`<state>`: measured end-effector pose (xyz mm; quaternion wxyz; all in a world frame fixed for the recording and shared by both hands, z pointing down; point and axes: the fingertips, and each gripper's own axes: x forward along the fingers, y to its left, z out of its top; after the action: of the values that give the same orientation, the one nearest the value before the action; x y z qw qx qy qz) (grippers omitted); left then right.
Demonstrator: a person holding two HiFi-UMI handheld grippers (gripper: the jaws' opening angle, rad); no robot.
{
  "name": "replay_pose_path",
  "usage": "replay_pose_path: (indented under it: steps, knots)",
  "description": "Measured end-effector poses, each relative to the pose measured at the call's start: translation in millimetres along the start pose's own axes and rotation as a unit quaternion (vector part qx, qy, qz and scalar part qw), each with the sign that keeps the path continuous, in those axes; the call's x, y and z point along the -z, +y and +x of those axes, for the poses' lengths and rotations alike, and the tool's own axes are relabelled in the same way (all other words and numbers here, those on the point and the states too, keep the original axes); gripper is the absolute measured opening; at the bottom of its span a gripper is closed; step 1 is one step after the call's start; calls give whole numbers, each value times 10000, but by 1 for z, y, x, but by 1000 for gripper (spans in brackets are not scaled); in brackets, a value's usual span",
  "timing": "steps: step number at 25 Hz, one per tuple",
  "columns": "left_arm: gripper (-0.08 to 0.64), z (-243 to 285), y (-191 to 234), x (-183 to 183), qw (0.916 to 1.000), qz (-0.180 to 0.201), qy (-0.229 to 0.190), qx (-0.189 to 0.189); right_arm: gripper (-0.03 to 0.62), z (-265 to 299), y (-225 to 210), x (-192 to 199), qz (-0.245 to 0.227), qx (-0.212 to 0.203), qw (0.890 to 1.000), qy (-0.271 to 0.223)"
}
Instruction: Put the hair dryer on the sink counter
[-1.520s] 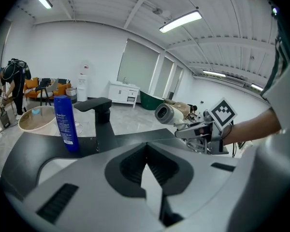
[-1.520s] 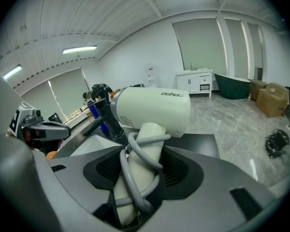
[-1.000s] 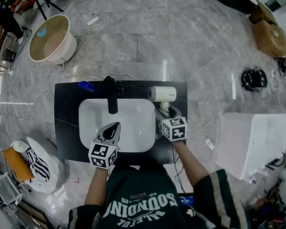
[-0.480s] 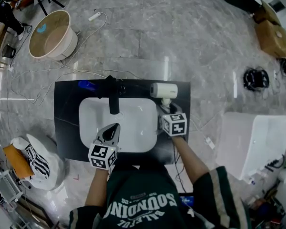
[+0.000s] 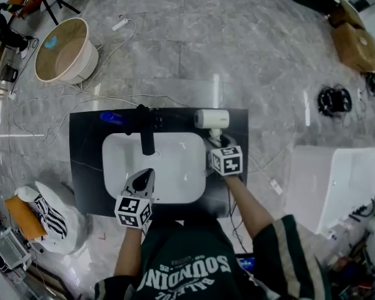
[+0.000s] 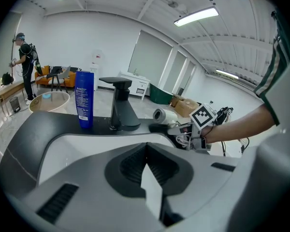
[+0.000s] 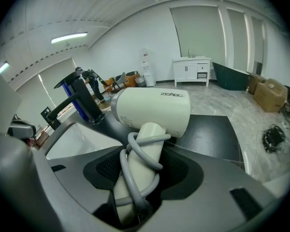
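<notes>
Right gripper (image 7: 144,175) is clamped on the hair dryer (image 7: 152,111) by its handle. The jaws are spread wide around it, and the grey cord (image 7: 135,153) coiled round the handle is caught in the same pinch. Left gripper (image 6: 146,164) has its jaws pressed together with nothing in them, parked over the white basin (image 5: 175,167) in front of the faucet (image 5: 145,130).

Dryer location: right of the faucet, barrel over the back-right part of the black counter (image 5: 87,167). Can't tell if it's resting on the counter or just above it; either way it isn't released. Blue bottle (image 5: 111,115) sits left of the faucet, well apart from the dryer.

Handling read:
- **Surface:** rigid, smooth plastic shell, likely slick on bare pads.
- **Weight:** probably light-ish but top-heavy. The barrel hangs off the end of the handle, so it'll want to pivot in the jaws.
- **Grab point:** the handle, mid-length, over the cord wraps. The rubbery cord should add friction, though loose loops could shift. The barrel looks too fat and round for these jaws.
- **Set-down:** should lie stable on its side, not standing on the handle.
- **Fragility:** not delicate, but don't drop it on that hard top.
</notes>
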<state>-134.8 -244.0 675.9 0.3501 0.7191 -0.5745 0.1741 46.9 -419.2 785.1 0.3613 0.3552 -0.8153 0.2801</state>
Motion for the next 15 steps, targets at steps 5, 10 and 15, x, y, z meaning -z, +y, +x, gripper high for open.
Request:
replay_pose_path:
  steps: [5,10,15]
  knots:
    - [0,1,-2,0,10000,-14,0,10,218,4,3,2,-59,-86,9999,130]
    - [0,1,-2,1,10000,-40,-11,20,218,5,4,3,-190,-31,9995,260]
    - [0,-1,0,4,10000,-44,12,42,218,9,7,5,-269,45,9990,346]
